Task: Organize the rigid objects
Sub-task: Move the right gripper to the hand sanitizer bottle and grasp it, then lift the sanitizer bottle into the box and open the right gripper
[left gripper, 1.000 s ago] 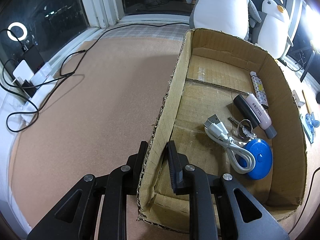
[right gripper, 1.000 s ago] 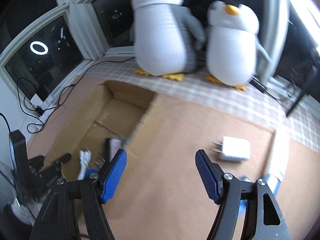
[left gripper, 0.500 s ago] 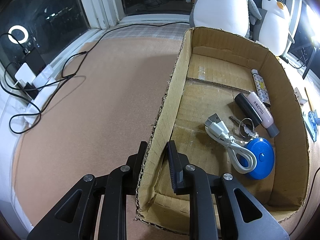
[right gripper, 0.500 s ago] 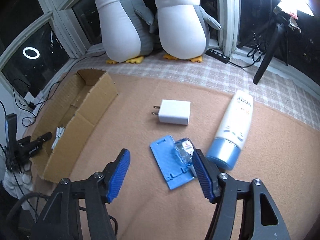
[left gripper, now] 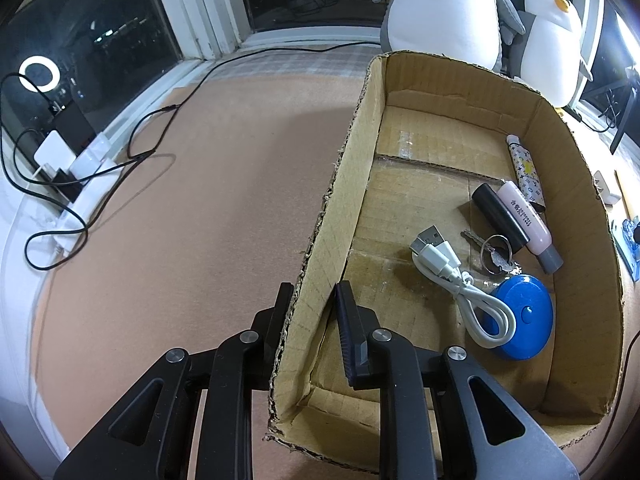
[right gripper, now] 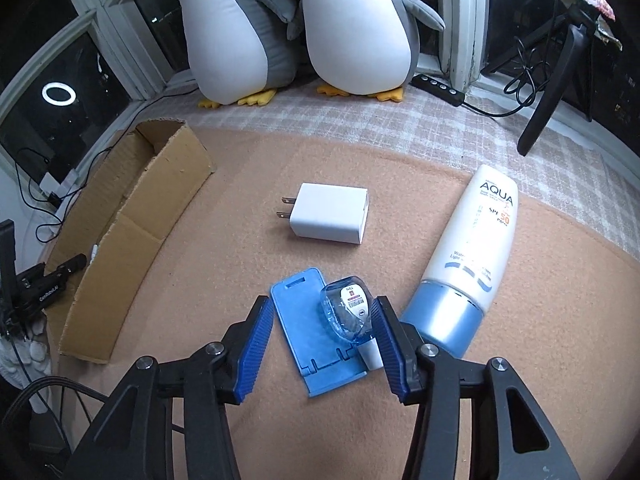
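My left gripper (left gripper: 314,308) is shut on the left wall of the cardboard box (left gripper: 340,184). The box holds a white USB cable (left gripper: 460,284), a blue round tape measure (left gripper: 520,320), keys (left gripper: 494,252), a black tube (left gripper: 498,212), a pink bottle (left gripper: 528,224) and a patterned tube (left gripper: 524,168). My right gripper (right gripper: 322,344) is open, its fingers on either side of a blue plastic stand (right gripper: 316,336) and a small clear blue bottle (right gripper: 352,312) lying on it. A white charger (right gripper: 330,218) and an AQUA sunscreen tube (right gripper: 468,256) lie beyond.
Two plush penguins (right gripper: 296,28) stand at the back by the window. The box also shows in the right wrist view (right gripper: 132,220) at left, with my left gripper behind it. Cables and a power strip (left gripper: 80,168) lie at the far left edge. A black tripod leg (right gripper: 548,92) stands at back right.
My right gripper has swung from above the box to the right and down, now straddling the blue stand and small bottle. The left gripper stays clamped on the box wall.
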The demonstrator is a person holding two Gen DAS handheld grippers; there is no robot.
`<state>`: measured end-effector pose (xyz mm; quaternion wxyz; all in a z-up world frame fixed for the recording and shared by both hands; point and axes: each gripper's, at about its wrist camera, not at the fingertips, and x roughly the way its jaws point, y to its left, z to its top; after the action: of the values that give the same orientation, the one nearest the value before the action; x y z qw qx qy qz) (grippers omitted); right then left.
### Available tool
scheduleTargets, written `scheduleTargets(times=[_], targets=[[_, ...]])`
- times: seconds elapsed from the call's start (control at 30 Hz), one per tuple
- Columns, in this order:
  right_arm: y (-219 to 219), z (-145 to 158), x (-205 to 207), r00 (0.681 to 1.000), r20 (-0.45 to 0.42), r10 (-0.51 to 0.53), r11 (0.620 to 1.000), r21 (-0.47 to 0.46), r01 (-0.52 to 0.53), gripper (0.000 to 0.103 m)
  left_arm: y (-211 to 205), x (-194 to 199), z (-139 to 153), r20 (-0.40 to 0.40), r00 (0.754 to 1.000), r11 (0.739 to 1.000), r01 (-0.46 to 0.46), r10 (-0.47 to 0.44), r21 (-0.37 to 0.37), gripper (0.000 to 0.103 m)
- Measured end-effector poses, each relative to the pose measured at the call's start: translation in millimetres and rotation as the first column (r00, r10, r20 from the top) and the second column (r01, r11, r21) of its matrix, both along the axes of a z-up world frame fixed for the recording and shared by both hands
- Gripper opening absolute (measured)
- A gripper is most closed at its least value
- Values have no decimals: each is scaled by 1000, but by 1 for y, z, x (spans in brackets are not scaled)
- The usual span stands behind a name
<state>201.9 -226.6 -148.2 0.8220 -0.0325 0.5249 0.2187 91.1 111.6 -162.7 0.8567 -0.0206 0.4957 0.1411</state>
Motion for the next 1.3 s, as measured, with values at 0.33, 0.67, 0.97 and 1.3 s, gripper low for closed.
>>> scheduleTargets(times=[0.33, 0.67, 0.97, 1.3], targets=[[0, -7, 6, 1000, -22, -12, 999, -38, 11, 46, 0, 0, 0, 0, 1000, 1000, -1, 1, 0, 20], [-2, -16, 12, 999, -44, -21, 999, -40, 19, 30, -1, 1, 0, 1, 1000, 1000, -1, 1, 1, 20], [-2, -15, 8, 999, -25, -31, 999, -30, 31, 26, -1, 1, 0, 0, 1000, 1000, -1, 1, 1, 20], [-6, -3, 3, 998, 15, -59, 998, -16, 59, 26, -1, 1, 0, 1, 1000, 1000, -2, 2, 0, 20]])
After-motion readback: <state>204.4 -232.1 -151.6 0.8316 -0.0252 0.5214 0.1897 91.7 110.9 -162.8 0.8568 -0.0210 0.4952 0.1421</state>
